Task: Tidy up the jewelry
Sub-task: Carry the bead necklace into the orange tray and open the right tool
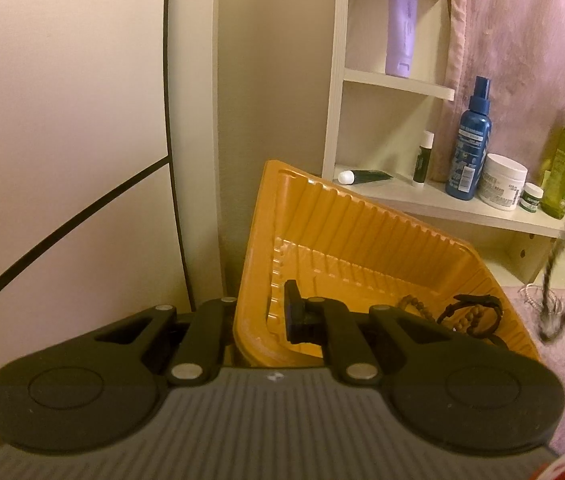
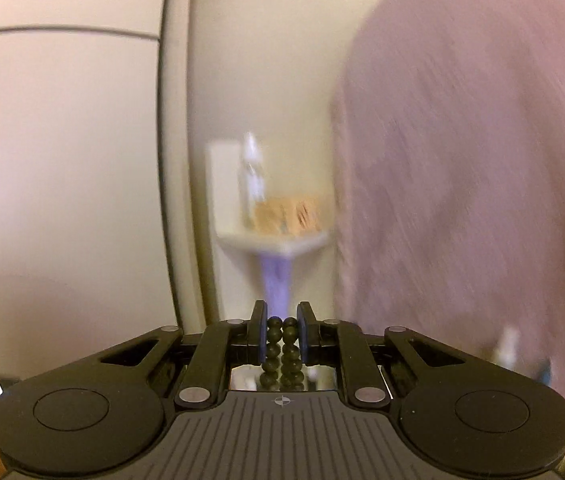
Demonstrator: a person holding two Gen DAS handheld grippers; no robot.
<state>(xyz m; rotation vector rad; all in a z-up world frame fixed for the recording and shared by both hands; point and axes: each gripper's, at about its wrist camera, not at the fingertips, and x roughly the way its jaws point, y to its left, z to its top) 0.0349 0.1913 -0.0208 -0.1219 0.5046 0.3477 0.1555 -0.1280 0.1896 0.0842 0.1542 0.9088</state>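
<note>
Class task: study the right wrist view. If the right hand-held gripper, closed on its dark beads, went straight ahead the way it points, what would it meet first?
Probably the lavender tube beneath the small white shelf, directly beyond the right hand-held gripper and its dark bead strand. The view is blurred, so depth is uncertain.

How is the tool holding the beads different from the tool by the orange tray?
The right tool is squeezed nearly shut on a string of dark round beads; the left tool grips the tilted orange ribbed plastic tray by its wall. The right view is blurred; the left is sharp. Both tools are black.
</note>
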